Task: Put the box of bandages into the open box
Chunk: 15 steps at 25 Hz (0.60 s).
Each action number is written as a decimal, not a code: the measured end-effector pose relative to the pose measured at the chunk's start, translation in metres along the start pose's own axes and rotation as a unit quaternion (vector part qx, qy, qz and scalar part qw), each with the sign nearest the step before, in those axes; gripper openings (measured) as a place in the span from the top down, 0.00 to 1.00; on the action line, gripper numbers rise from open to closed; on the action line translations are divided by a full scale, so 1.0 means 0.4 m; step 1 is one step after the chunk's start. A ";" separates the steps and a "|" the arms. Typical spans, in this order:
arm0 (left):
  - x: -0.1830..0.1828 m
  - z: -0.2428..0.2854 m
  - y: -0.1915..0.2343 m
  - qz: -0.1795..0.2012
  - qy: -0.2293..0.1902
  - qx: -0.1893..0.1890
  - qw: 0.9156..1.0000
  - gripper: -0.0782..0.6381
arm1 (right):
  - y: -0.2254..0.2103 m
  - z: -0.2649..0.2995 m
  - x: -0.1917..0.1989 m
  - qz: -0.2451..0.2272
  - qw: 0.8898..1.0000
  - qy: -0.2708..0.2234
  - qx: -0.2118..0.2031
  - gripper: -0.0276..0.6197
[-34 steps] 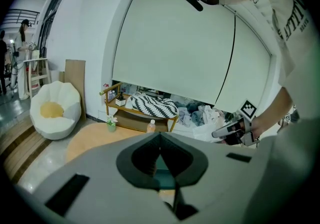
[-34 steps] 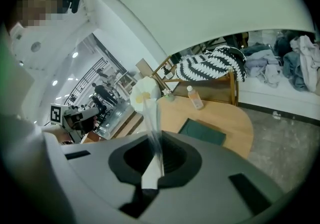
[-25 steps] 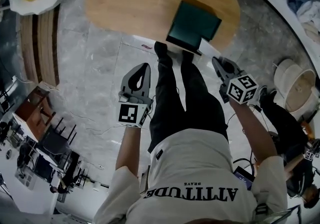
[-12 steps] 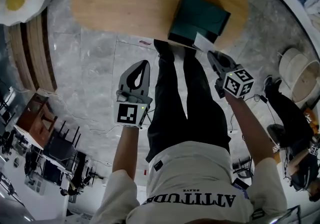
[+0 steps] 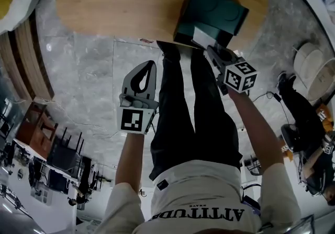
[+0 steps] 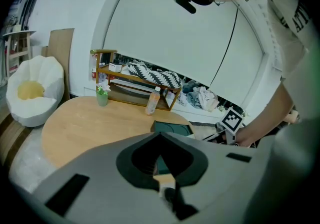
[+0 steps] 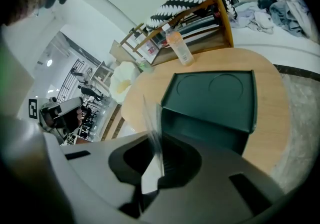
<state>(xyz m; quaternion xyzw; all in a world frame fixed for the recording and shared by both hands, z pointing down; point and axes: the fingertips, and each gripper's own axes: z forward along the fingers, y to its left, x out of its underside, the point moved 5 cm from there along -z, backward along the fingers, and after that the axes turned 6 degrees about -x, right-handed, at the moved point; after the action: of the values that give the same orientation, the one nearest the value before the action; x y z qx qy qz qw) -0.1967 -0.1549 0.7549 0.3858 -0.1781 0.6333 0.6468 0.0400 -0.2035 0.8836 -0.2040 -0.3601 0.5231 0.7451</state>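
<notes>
The dark green open box (image 5: 209, 14) stands at the near edge of the oval wooden table (image 5: 120, 2). My right gripper (image 5: 210, 51) is shut on the box of bandages (image 5: 201, 35), a thin white box whose far end lies over the green box's near rim. In the right gripper view the white box (image 7: 154, 123) stands edge-on between the jaws of the right gripper (image 7: 159, 140), just in front of the green box (image 7: 215, 102). My left gripper (image 5: 150, 65) hangs shut and empty above the floor, left of the legs. In its own view the left gripper (image 6: 161, 134) points toward the green box (image 6: 172, 128).
An orange-capped bottle (image 7: 180, 47) and a small green cup (image 6: 102, 96) stand at the table's far side, before a low wooden shelf (image 6: 135, 85). A white beanbag with a yellow centre (image 6: 30, 90) sits left. Black-trousered legs (image 5: 183, 102) stand between the grippers.
Both grippers have sunk and moved toward the table. The right gripper has carried the white box from beside the green box to its near rim.
</notes>
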 end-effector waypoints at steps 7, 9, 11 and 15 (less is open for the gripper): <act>0.049 0.065 0.014 -0.009 0.014 0.007 1.000 0.86 | -0.071 0.107 0.029 0.027 0.999 0.027 0.000 0.91; 0.053 0.091 0.028 -0.013 0.020 0.007 1.000 0.86 | -0.096 0.145 0.014 0.038 0.999 0.035 0.000 0.91; 0.060 0.106 0.036 -0.015 0.025 0.009 1.000 0.86 | -0.111 0.177 0.007 0.044 0.998 0.045 -0.002 0.91; 0.111 0.090 0.029 -0.018 0.036 0.013 0.999 0.86 | -0.126 0.212 0.048 0.047 0.997 0.060 0.003 0.91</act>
<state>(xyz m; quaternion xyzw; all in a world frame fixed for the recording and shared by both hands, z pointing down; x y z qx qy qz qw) -0.1924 -0.1520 0.8130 0.3741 -0.1401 0.6373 0.6589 0.0120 -0.2105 0.9800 -0.2494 -0.3027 0.5453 0.7408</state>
